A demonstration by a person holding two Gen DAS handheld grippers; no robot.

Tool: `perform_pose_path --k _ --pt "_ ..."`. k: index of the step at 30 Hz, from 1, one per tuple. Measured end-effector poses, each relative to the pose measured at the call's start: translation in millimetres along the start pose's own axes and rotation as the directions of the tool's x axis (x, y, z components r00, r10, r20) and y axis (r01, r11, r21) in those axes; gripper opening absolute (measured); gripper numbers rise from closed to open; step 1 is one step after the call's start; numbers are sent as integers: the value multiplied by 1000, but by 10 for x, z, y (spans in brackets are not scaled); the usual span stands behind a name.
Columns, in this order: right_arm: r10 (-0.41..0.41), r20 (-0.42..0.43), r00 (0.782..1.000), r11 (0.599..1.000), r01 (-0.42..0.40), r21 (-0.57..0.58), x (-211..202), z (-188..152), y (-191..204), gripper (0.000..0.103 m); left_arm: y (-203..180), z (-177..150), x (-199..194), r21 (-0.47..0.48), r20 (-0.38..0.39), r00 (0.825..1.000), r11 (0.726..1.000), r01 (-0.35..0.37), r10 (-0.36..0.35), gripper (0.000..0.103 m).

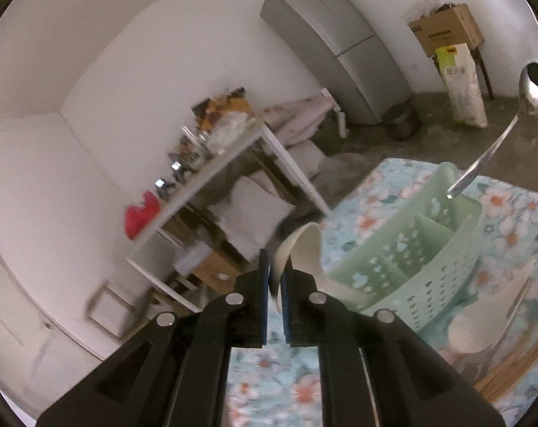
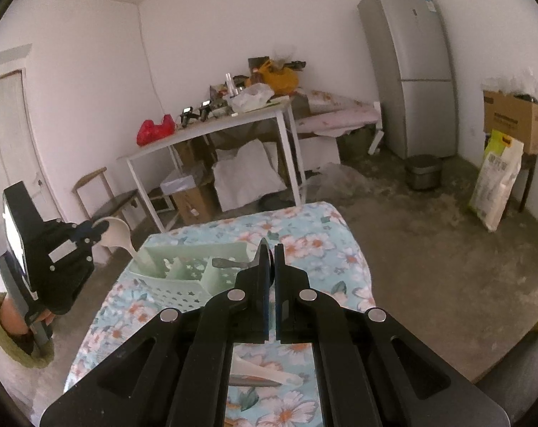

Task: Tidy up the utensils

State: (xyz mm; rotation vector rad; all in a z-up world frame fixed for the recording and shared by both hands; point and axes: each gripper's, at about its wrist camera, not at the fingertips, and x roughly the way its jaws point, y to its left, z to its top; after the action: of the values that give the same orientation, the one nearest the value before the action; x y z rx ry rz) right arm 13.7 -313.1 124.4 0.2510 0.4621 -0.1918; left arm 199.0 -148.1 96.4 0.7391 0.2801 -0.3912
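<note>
Green plastic makes up the one utensil holder (image 1: pixel 416 259), and it stands on the desk (image 2: pixel 318 249) with the flowery blue cloth. It has several slots inside. Two spoons are held up. One is a white spoon (image 1: pixel 297 249), and the left hand-held gripper (image 1: pixel 275 281) is pinched tight on its bowl, with the handle going down into a slot at the holder's end. In the right wrist view this gripper sits to the left of the desk, tilted toward the holder. One is a shiny metal spoon (image 1: pixel 496 146), and the right hand-held gripper (image 2: pixel 271 267) is closed on its bowl, so the handle tip hangs just over the holder's other end. One more white spoon (image 1: pixel 482 320) lies on the desk beside the holder. Some wooden chopsticks (image 1: pixel 514 366) lie next to it, too blurry to count.
</note>
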Motion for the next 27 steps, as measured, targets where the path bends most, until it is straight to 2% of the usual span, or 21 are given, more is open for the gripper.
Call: perform_pose_path --k 2,3,4,7,10,13,16,19,21,27 --pt "-10 -1 1000 1000 10 -18 21 25 21 1 33 -2 85 -56 -19 998 996 62 -63 16" --pt "-11 -2 1000 1000 11 -25 28 28 31 1 53 -11 131 -86 -25 995 992 91 -94 28" --pt "-12 -4 1000 999 12 -33 35 33 42 1 71 -21 185 -117 -33 992 986 119 -123 34" --pt "-20 -15 1000 998 19 -64 90 56 77 1 116 -37 254 -195 -37 981 964 181 -191 38" --pt "-27 -36 999 995 24 -93 153 79 126 1 202 -33 312 -288 -25 968 929 231 -248 46" --pt "-44 -50 998 992 38 -123 181 80 171 1 333 -74 306 -405 17 948 865 296 -317 51" --pt "-72 -61 996 985 62 -159 196 83 218 1 466 -135 284 -490 62 935 806 332 -348 53" --pt "-96 -90 991 978 77 -196 294 98 252 1 614 -228 200 -570 109 930 745 347 -350 55" --pt "-105 -114 988 970 77 -231 391 101 295 1 678 -300 127 -603 131 928 715 354 -349 56" --pt "-99 -197 975 952 35 -303 746 136 424 1 793 -573 -123 -670 142 931 660 340 -335 60"
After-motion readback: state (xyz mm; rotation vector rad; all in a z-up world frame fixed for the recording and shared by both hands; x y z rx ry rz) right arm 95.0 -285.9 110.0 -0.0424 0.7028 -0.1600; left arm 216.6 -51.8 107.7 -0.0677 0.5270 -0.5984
